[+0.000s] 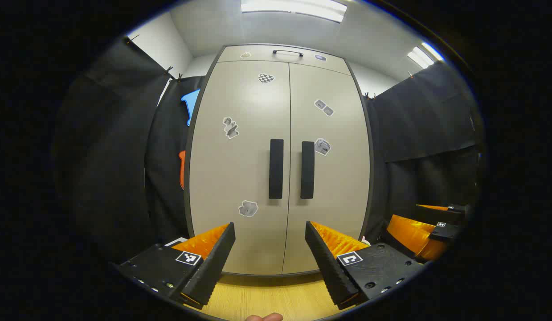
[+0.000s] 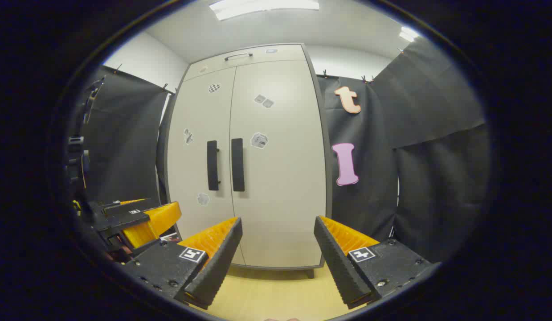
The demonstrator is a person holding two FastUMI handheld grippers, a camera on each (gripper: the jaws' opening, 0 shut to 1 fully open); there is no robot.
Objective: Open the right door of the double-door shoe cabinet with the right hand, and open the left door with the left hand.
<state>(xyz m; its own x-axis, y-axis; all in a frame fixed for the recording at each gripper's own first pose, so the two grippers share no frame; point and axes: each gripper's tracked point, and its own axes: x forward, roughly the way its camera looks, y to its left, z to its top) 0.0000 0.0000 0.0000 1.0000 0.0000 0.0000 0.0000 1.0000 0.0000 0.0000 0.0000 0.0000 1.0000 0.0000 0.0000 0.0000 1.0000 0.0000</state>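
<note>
A tall beige shoe cabinet stands ahead with both doors closed. In the left gripper view its left door [image 1: 240,165] and right door [image 1: 333,178] each carry a dark vertical handle, left handle [image 1: 276,168] and right handle [image 1: 307,170], side by side at the centre seam. My left gripper [image 1: 270,232] is open, well short of the doors, with nothing between its fingers. In the right gripper view the right door [image 2: 280,178] and its handle [image 2: 238,164] lie ahead and to the left of my open, empty right gripper [image 2: 278,225]. The left handle [image 2: 212,165] sits beside it.
Black cloth walls flank the cabinet on both sides. A light wooden floor [image 1: 276,298] lies below the doors. The other gripper [image 1: 429,227] shows at the lower right of the left gripper view, and the left one [image 2: 137,220] at the lower left of the right gripper view.
</note>
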